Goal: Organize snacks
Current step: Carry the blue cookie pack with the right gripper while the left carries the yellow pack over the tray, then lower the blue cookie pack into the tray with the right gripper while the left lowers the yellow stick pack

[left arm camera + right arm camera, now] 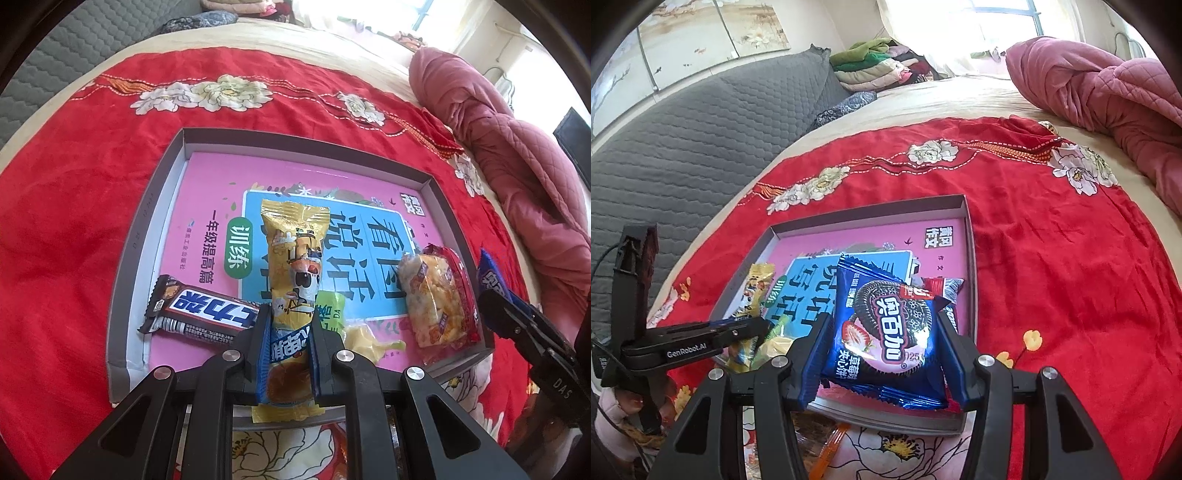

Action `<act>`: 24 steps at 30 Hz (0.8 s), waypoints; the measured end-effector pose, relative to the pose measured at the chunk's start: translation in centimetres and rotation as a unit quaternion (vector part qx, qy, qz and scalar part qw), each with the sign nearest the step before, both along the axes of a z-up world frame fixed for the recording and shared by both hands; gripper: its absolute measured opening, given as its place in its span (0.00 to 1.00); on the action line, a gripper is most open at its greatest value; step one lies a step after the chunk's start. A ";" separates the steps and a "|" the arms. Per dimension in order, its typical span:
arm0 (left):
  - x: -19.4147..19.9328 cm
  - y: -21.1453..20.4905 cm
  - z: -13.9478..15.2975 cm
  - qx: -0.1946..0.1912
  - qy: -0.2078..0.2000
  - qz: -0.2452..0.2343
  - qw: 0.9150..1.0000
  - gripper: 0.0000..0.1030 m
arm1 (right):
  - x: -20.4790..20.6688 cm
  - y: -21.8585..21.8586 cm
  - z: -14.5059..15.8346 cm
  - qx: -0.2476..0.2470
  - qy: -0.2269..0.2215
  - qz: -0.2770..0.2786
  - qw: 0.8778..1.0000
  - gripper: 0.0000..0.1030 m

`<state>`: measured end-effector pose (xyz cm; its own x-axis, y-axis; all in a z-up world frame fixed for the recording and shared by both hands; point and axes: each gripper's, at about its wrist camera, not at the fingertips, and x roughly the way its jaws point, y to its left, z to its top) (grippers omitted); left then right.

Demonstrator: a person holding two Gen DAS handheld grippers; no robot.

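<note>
A grey shallow box (142,229) with a pink book cover as its floor lies on the red floral cloth. My left gripper (290,325) is shut on a long yellow snack packet (295,258), held over the box's near edge. A dark Snickers bar (201,315) lies in the box at the left, a red-edged cake packet (437,297) at the right, and a small pale yellow-green wrapper (364,338) between them. My right gripper (882,328) is shut on a blue Oreo packet (890,332) above the box's (971,251) near right part; it also shows in the left wrist view (513,314).
A rolled pink quilt (517,147) lies on the bed at the right. A grey quilted headboard cover (683,140) and folded clothes (879,66) are at the back. An orange object (831,448) lies under the box's near edge. Red cloth (1071,277) spreads to the right of the box.
</note>
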<state>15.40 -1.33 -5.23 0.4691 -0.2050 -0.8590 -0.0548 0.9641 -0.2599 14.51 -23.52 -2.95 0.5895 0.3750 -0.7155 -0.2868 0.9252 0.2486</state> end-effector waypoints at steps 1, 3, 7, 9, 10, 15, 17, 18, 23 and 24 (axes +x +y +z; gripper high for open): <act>0.0 0.0 0.0 -0.001 0.001 -0.001 1.000 0.17 | 0.1 0.1 -0.1 -0.001 0.001 0.000 1.000 0.53; 0.0 0.0 0.0 -0.001 0.001 -0.001 1.000 0.17 | 0.1 0.1 -0.2 -0.005 0.003 0.000 1.000 0.53; 0.0 0.0 -0.1 -0.004 0.004 -0.001 1.000 0.17 | 0.2 0.3 -0.4 -0.011 0.004 0.001 1.000 0.53; 0.0 0.1 -0.1 -0.006 0.005 0.000 1.000 0.17 | 0.2 0.4 -0.4 -0.015 0.001 0.002 1.000 0.53; 0.1 0.1 -0.1 -0.006 0.005 0.000 1.000 0.17 | 0.2 0.4 -0.5 -0.017 0.001 0.003 1.000 0.53; 0.1 0.1 0.0 -0.006 0.005 0.000 1.000 0.17 | 0.2 0.5 -0.7 -0.019 0.005 0.004 1.000 0.53; 0.1 0.1 0.0 -0.007 0.005 0.000 1.000 0.17 | 0.2 0.5 -0.7 -0.019 0.007 0.004 1.000 0.53; 0.1 0.1 -0.1 -0.007 0.005 0.000 1.000 0.18 | 0.2 0.5 -0.8 -0.019 0.008 0.004 1.000 0.53; 0.0 0.1 -0.1 -0.009 0.007 -0.001 1.000 0.18 | 0.2 0.6 -1.0 -0.017 0.016 0.003 1.000 0.53; 0.0 0.1 -0.1 -0.010 0.007 -0.001 1.000 0.18 | 0.2 0.5 -1.1 -0.016 0.018 0.003 1.000 0.53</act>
<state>15.39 -1.19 -5.31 0.4563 -0.2233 -0.8614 -0.0567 0.9588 -0.2785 14.69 -22.99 -4.02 0.5612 0.3548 -0.7478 -0.2836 0.9312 0.2289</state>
